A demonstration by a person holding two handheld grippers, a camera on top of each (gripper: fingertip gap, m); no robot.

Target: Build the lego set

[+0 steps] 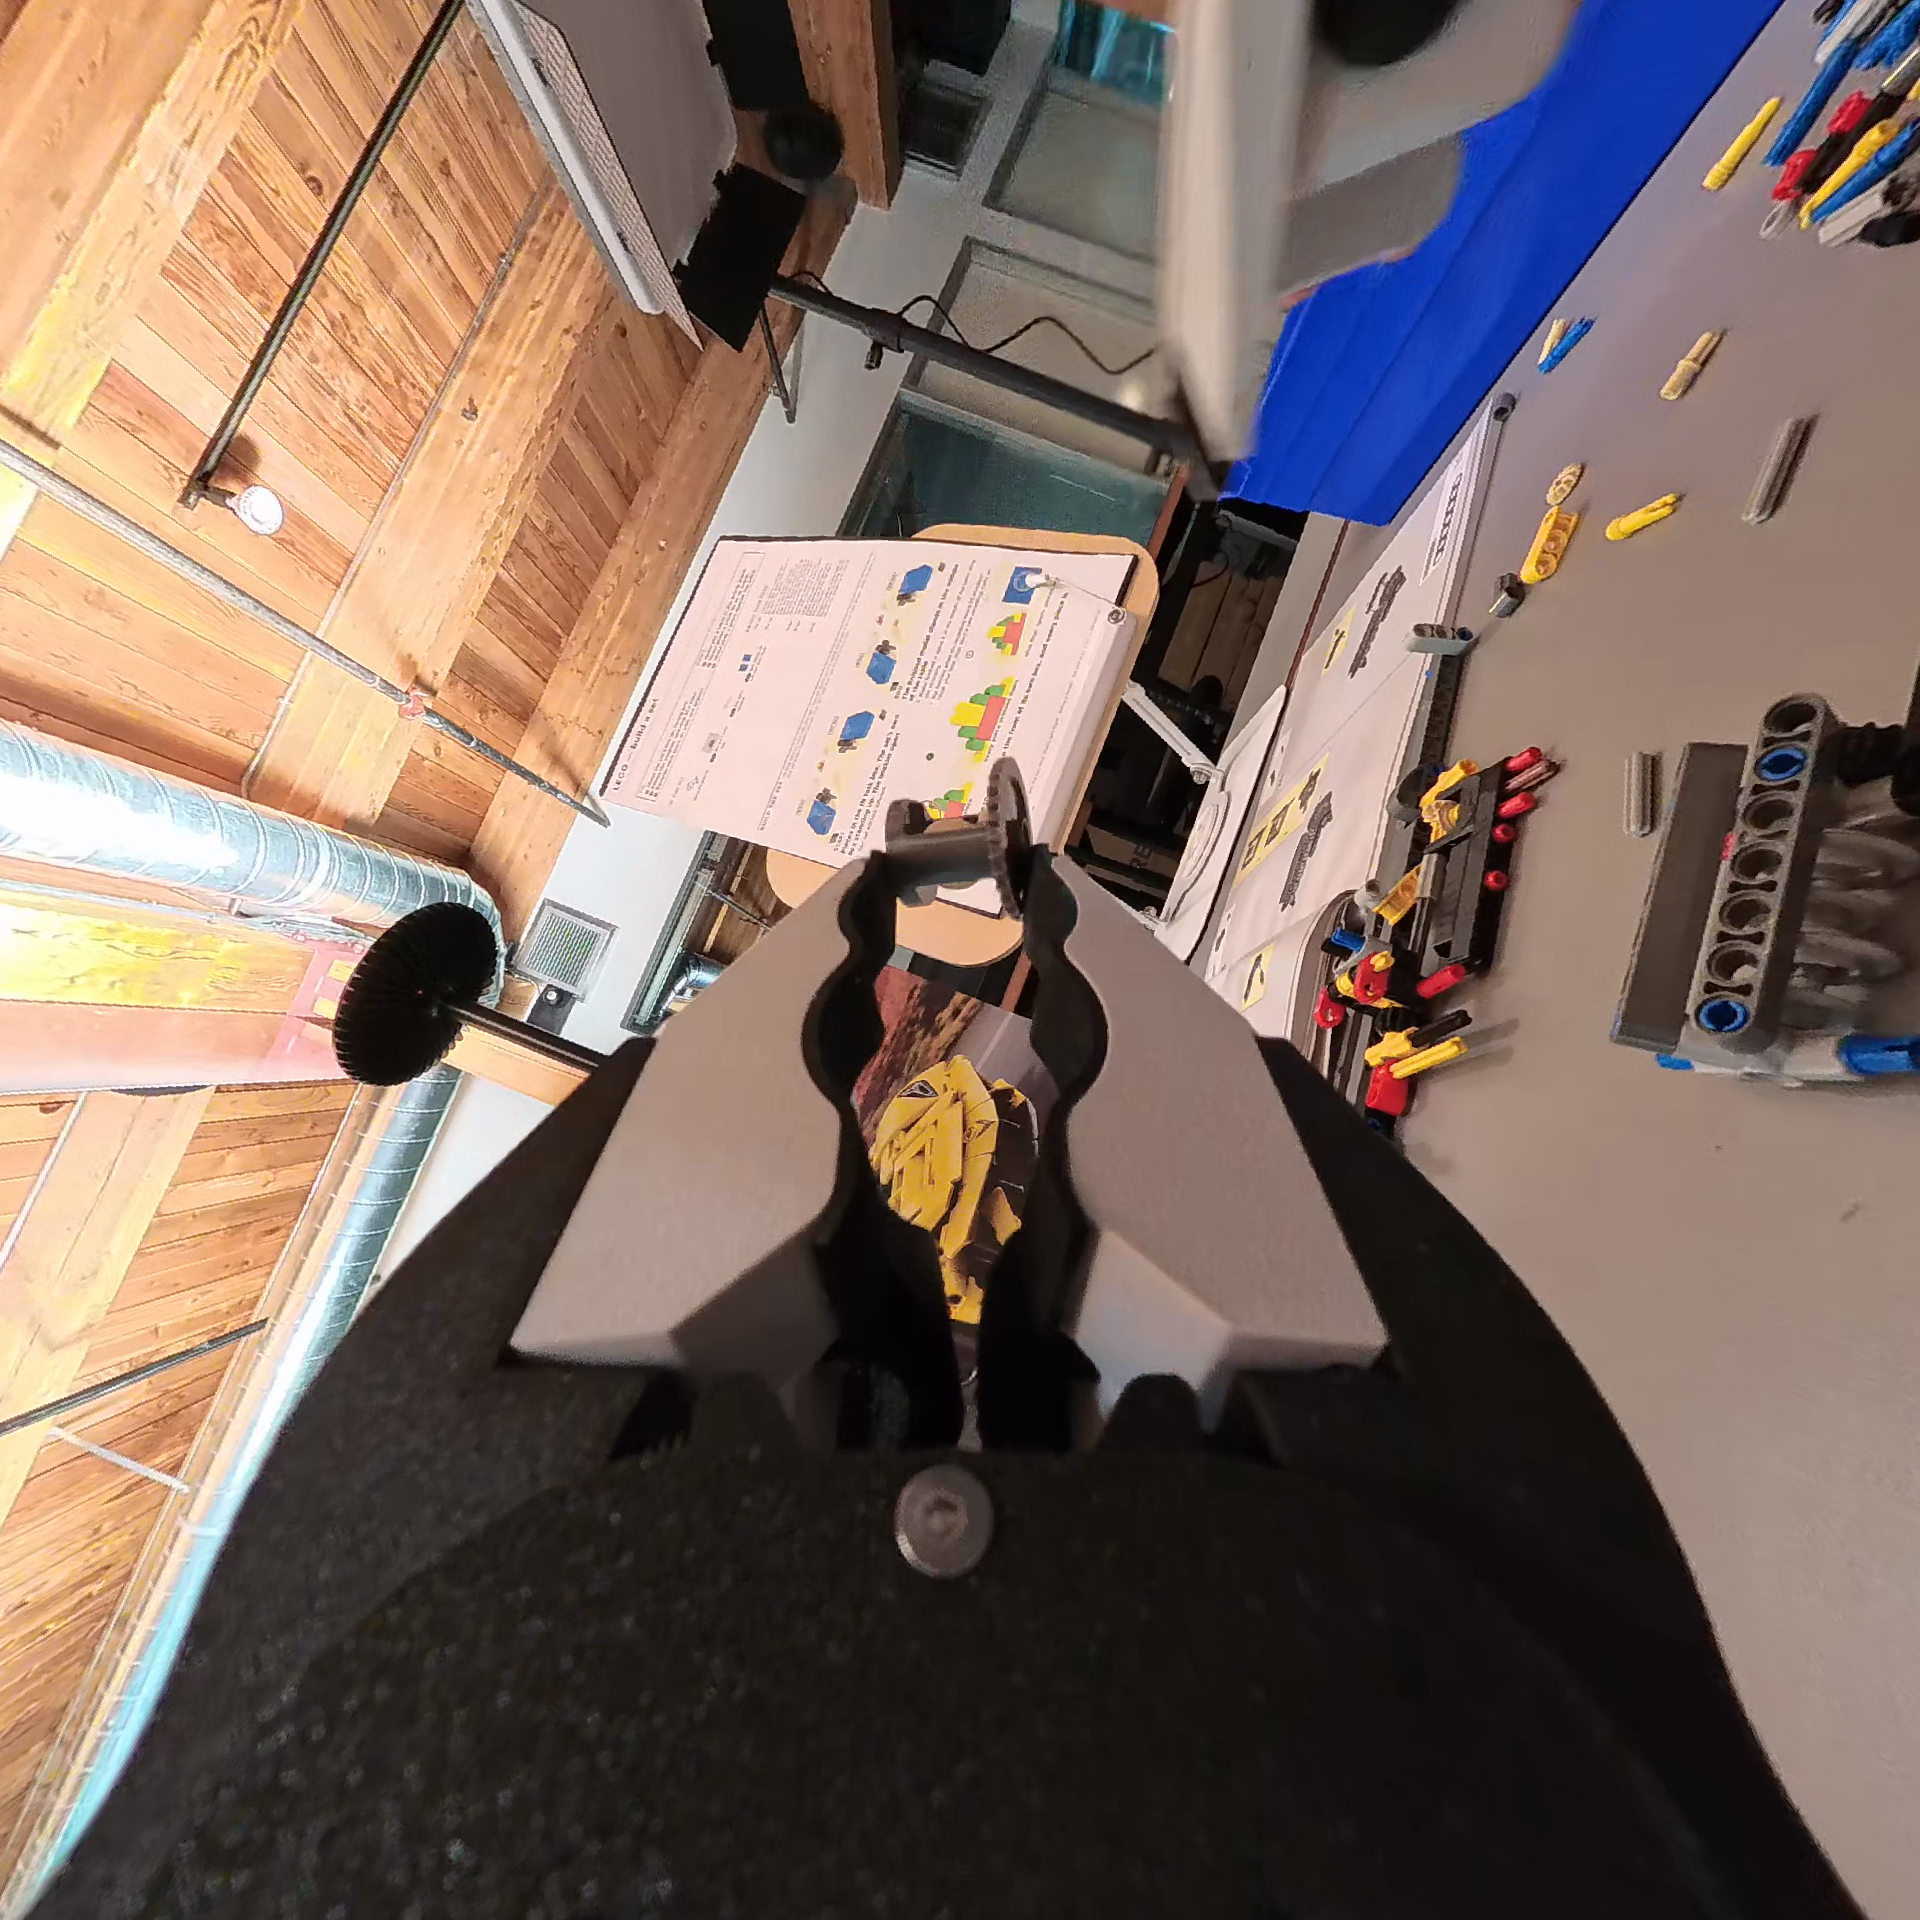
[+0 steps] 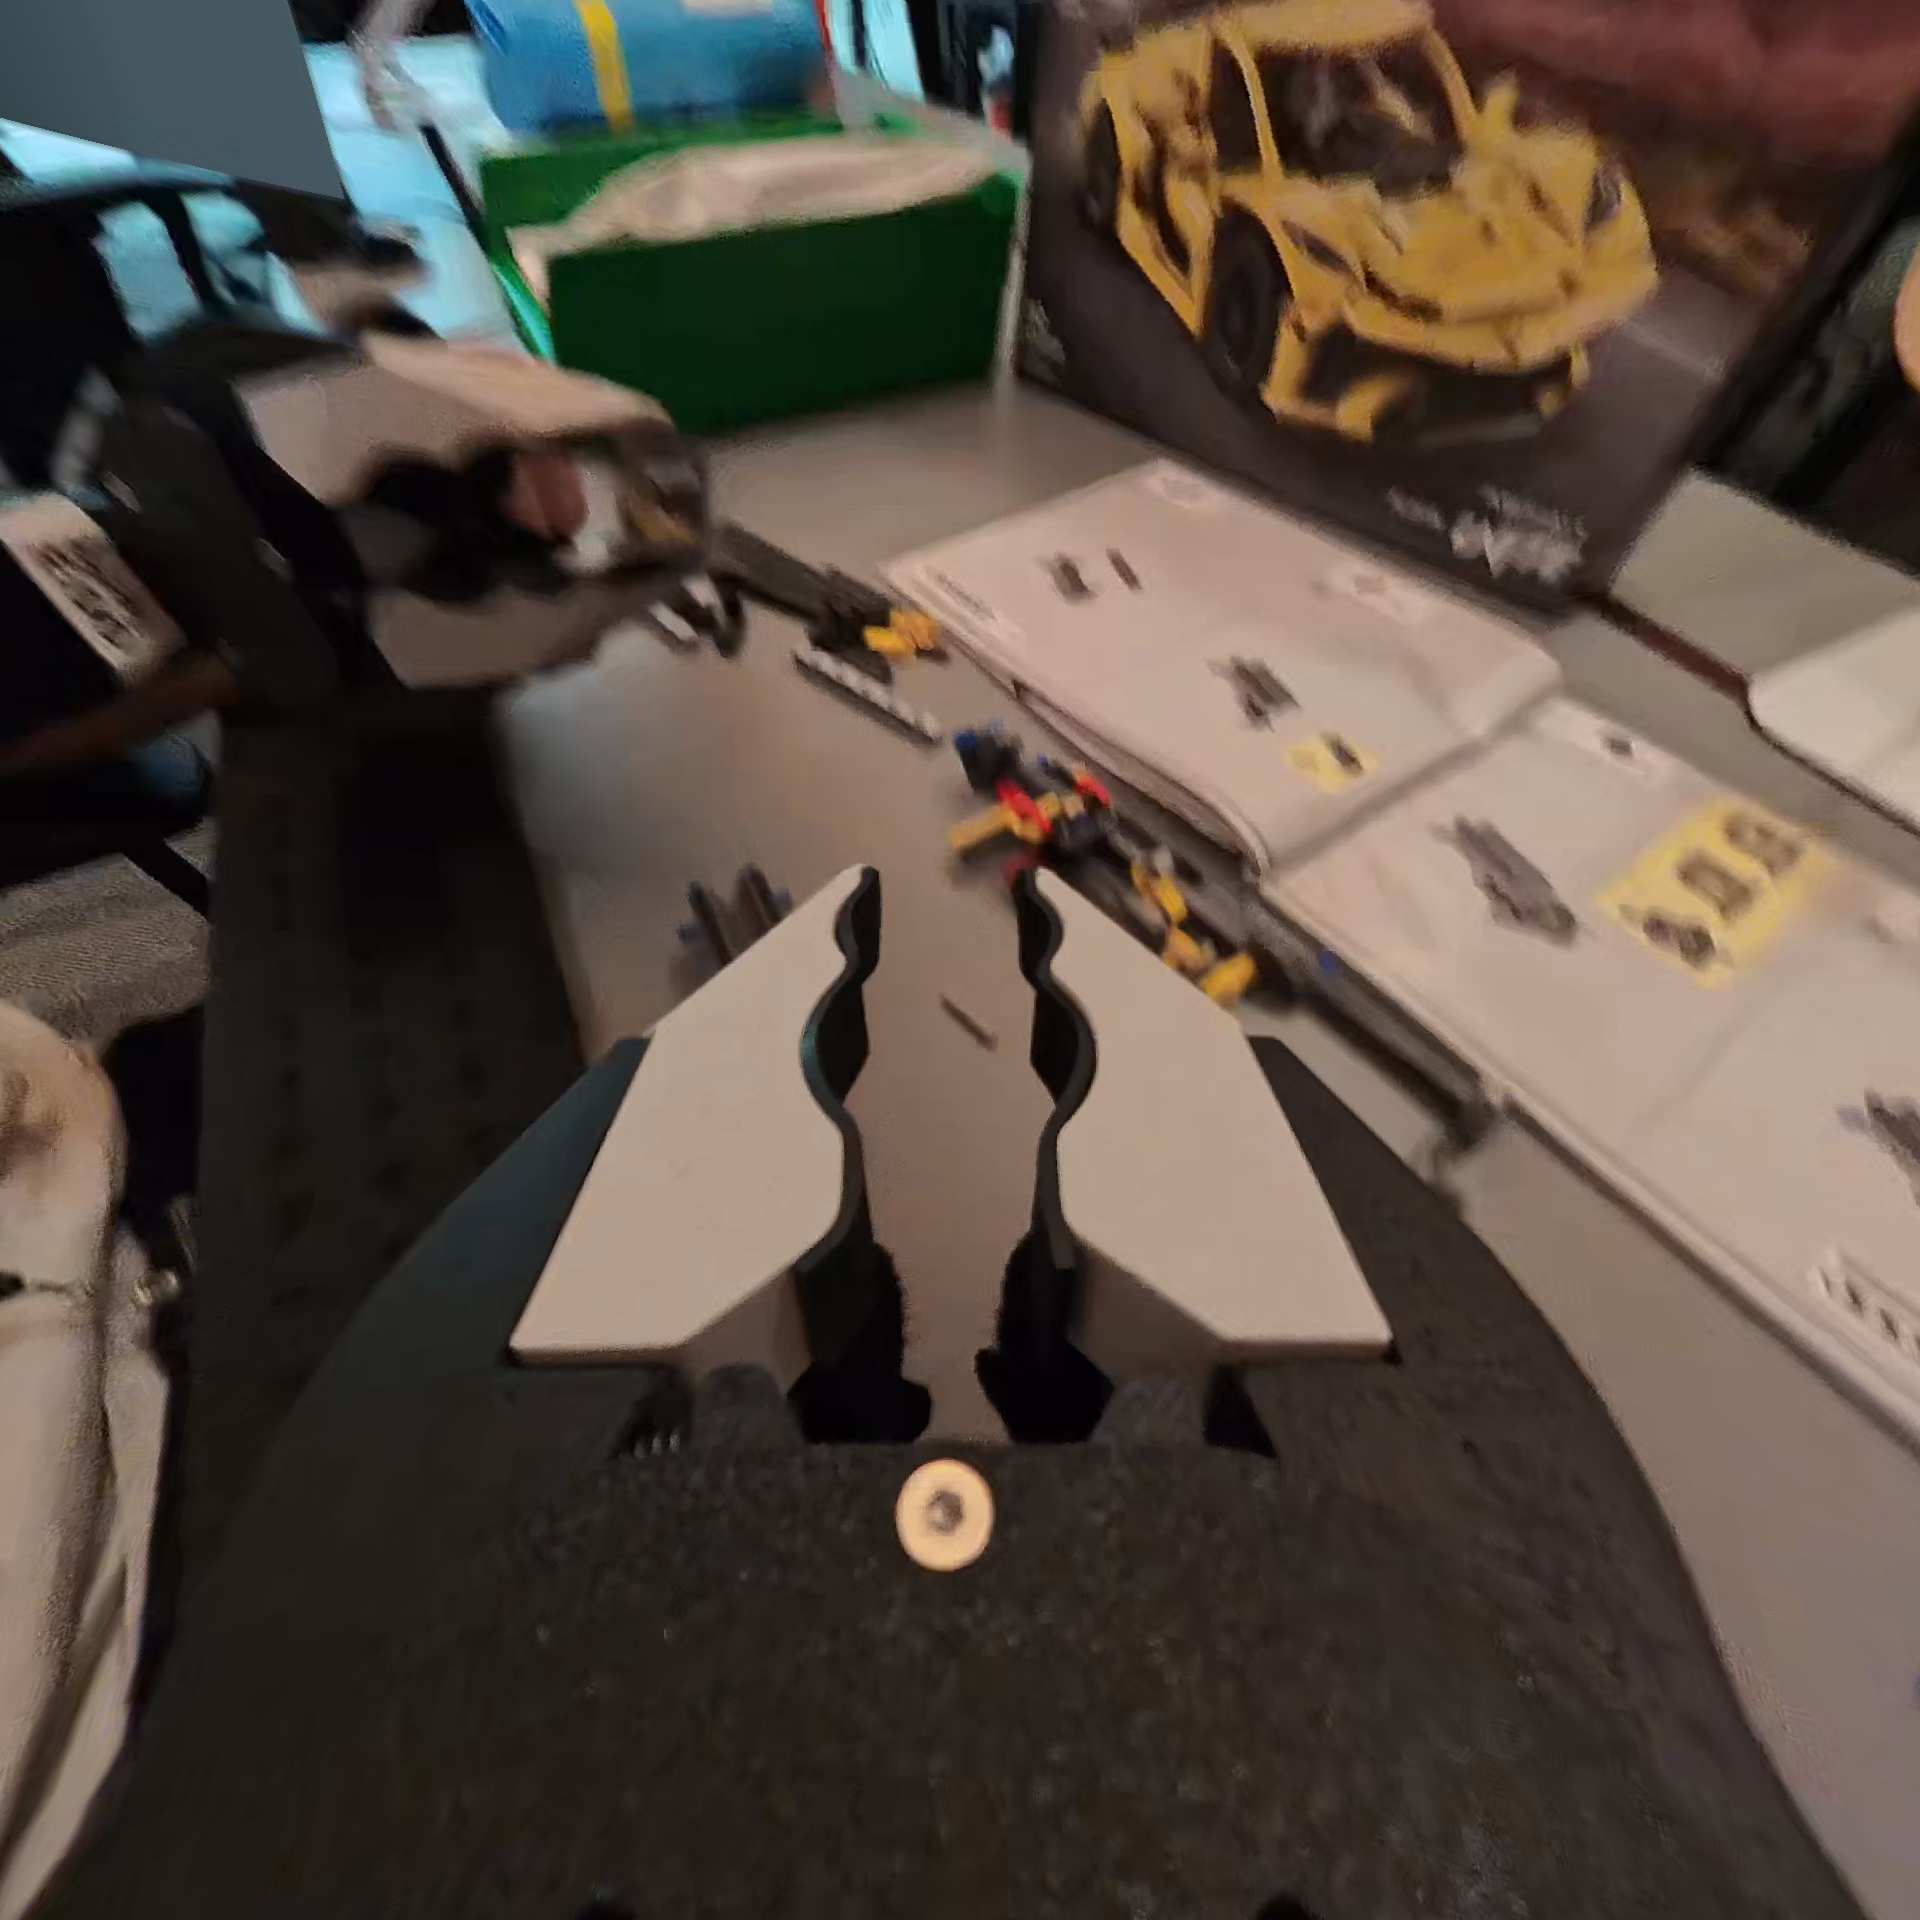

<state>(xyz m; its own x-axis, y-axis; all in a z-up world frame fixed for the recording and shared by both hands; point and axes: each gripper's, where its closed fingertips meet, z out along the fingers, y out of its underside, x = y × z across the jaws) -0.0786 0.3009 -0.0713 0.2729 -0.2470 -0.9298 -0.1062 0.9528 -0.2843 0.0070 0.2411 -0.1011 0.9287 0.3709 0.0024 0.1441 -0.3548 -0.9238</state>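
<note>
My left gripper (image 1: 958, 868) is rolled on its side and shut on a small dark grey gear part (image 1: 966, 836), held at the fingertips in the air off the table edge. It shows blurred at the left of the right wrist view (image 2: 582, 509). My right gripper (image 2: 948, 894) is open and empty above the grey table (image 2: 727, 748). A small dark pin (image 2: 966, 1021) lies on the table between its fingers. A long black assembly with red and yellow parts (image 1: 1423, 935) lies by the open instruction booklet (image 2: 1247, 644). A grey beam assembly with blue pins (image 1: 1756, 883) stands further in.
The set's box with a yellow car (image 2: 1403, 260) stands at the back of the table. A green box (image 2: 779, 301) sits behind it on the left. Loose yellow, grey and blue pieces (image 1: 1642, 514) lie scattered on the table (image 1: 1662, 1299). A second pile of parts (image 1: 1849, 135) lies far off. Tip to tip, the grippers are about 11 centimeters apart.
</note>
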